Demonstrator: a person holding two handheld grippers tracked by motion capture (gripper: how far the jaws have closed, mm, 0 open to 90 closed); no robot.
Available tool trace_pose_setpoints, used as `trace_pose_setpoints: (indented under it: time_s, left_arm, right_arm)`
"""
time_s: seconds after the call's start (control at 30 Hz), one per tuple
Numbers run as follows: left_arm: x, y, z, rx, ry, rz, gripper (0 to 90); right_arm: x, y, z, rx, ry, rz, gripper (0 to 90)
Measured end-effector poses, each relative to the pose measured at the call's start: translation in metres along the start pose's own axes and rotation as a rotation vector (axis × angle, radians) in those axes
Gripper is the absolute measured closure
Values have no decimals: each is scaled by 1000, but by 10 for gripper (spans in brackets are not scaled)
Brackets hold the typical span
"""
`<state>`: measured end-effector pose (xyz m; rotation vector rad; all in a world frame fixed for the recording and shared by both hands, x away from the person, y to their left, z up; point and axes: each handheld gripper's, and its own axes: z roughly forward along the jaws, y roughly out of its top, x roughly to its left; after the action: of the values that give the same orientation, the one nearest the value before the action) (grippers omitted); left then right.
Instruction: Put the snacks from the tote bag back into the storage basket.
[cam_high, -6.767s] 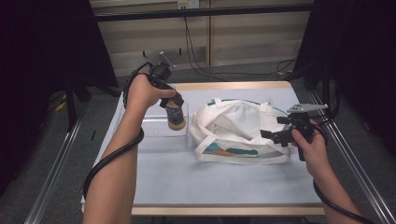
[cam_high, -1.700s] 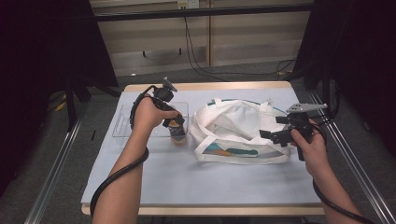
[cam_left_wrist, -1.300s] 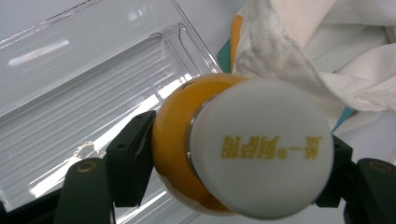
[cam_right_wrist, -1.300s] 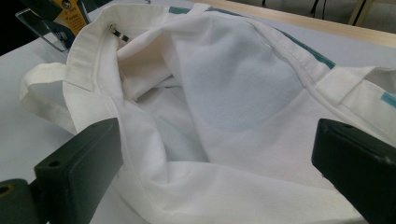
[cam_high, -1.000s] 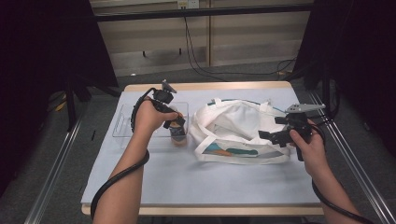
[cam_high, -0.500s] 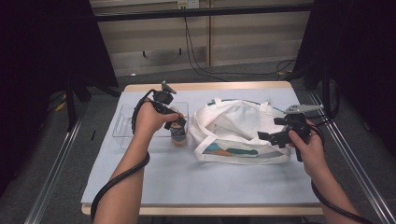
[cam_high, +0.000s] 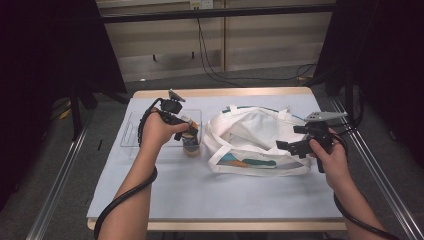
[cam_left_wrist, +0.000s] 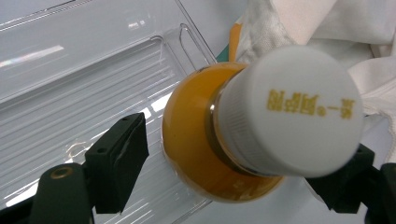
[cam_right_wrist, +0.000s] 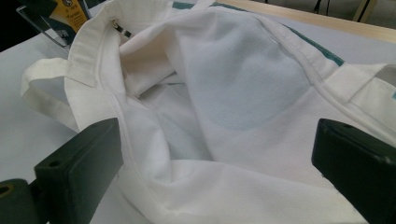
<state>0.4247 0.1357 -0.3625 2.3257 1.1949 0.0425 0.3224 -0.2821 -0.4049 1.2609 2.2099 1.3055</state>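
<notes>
Clear tray (cam_high: 150, 131): I see it lying flat on the left part of the table (cam_high: 210, 190), ribbed floor showing in my left gripper view (cam_left_wrist: 84, 116). I can make out nothing lying on the part of its floor that I can see.
White bag (cam_high: 260, 145): it sits right of centre on the table, mouth gaping upward, with a green, orange and dark print on its near face. In my right gripper view (cam_right_wrist: 224, 102) the inside reads as folded white cloth; I cannot tell whether anything is in it.
Bottle (cam_high: 190, 142): it stands between the tray and the bag, at the tray's right corner, just beside the bag's left edge. I cannot tell whether its base is on the table or just above it.
Bottle axis: roughly upright; in my left gripper view the white cap (cam_left_wrist: 292, 109) points up toward the camera, the orange body (cam_left_wrist: 191, 140) below it.
Left gripper (cam_left_wrist: 229, 177): my jaws are spread wide on either side of the bottle. A clear gap shows at the left jaw; the right jaw sits behind the cap, so I cannot tell whether it touches.
Right gripper (cam_right_wrist: 219, 172): jaws parted wide, gripping nothing, poised at the bag's right rim with cloth showing between them.
</notes>
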Motion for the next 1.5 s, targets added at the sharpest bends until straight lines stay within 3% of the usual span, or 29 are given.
trace_pose_setpoints:
  time_s: [0.5,0.63,1.13,1.5]
  left_arm:
    - [0,-15,-6,-9,7,18,193]
    - [1,-19,-7,-25,4,5,188]
    - [-1,-30,-9,-28,-14,29,176]
    - [1,-39,-9,-51,-25,11,174]
  right_arm:
    - [0,0,0,0,-1,-3,16]
    - [0,0,0,2,-2,-3,16]
    - [0,0,-1,1,-3,-2,16]
    - [1,0,0,0,-1,-7,16]
